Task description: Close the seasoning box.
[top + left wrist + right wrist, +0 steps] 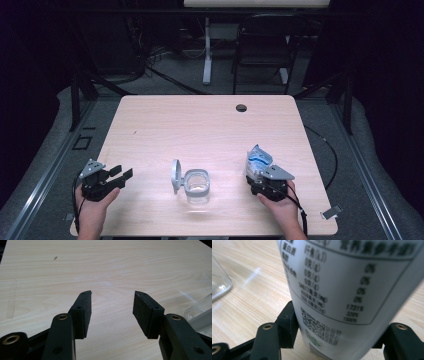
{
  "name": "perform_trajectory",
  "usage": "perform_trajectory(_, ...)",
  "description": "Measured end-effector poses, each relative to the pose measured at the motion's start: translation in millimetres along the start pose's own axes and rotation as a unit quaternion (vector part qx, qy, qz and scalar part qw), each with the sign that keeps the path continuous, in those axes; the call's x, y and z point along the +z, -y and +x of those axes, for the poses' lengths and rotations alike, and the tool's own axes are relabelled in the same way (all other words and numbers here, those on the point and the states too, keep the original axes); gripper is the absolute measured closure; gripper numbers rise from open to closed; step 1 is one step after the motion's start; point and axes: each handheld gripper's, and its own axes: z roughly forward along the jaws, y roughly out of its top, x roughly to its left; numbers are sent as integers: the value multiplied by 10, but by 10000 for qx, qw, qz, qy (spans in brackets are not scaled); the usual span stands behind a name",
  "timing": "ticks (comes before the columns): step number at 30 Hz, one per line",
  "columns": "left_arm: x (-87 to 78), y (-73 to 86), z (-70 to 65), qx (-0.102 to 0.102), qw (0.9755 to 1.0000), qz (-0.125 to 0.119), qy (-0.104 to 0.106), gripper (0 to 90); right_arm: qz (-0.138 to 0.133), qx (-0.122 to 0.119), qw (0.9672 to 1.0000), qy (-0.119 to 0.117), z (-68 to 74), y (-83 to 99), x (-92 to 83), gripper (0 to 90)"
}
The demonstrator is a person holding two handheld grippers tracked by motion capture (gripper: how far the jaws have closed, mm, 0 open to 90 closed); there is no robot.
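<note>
A clear glass jar [196,184] stands at the front middle of the wooden table [200,125], its hinged lid [175,176] swung open to the left. My left gripper [123,173] rests near the front left corner, open, with bare wood between its jaws [112,293]. The jar's edge [200,310] shows at the far right of the left gripper view. To the right of the jar, my right gripper [254,175] is shut on an upright white and blue pouch [258,160]. Its printed nutrition label [352,290] sits close between the jaws [337,322], and the jar's glass [219,282] lies at the left.
A round cable hole [241,107] sits near the table's far edge. Behind the table stand a dark chair [265,45] and a white stand leg [207,55]. A small grey clip [331,212] lies off the front right corner.
</note>
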Motion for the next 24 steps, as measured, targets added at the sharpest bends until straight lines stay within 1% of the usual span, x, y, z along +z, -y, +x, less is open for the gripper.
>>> perform_trajectory(1,1,0,0,5,10000,2,0,497,13,-53,10000,15,-1,-10,-10,390)
perform_trajectory(5,2,0,2,6,10000,2,-7,496,-157,-24,9999,29,18,-45,-38,390)
perform_trajectory(6,3,0,1,-5,10000,-4,-7,496,-124,-66,9999,28,20,-56,-53,390)
perform_trajectory(7,3,1,0,-4,10000,-2,-9,496,-196,-68,9998,18,31,-62,-59,390)
perform_trajectory(8,2,0,1,7,10000,3,-6,496,-175,-125,9998,28,38,-76,-75,390)
perform_trajectory(9,3,-1,-1,11,10000,1,-2,496,-240,-100,9997,32,50,-80,-72,390)
perform_trajectory(10,2,-2,-2,15,10000,1,-3,496,-196,-151,9997,41,52,-94,-88,390)
perform_trajectory(12,2,-1,-1,6,10000,-8,-3,495,-226,-173,9996,6,66,-115,-102,390)
perform_trajectory(13,4,0,-1,-12,10000,-16,-9,493,-288,-135,9995,-21,75,-121,-100,390)
perform_trajectory(16,-4,4,5,-30,10000,0,-33,487,-243,-204,9994,-99,102,-178,-148,390)
perform_trajectory(21,-10,-6,14,-47,10000,-37,-56,484,-219,-329,9991,-119,164,-291,-206,390)
perform_trajectory(24,-5,-9,16,-44,10000,-39,-53,484,-320,-294,9989,-163,181,-370,-212,390)
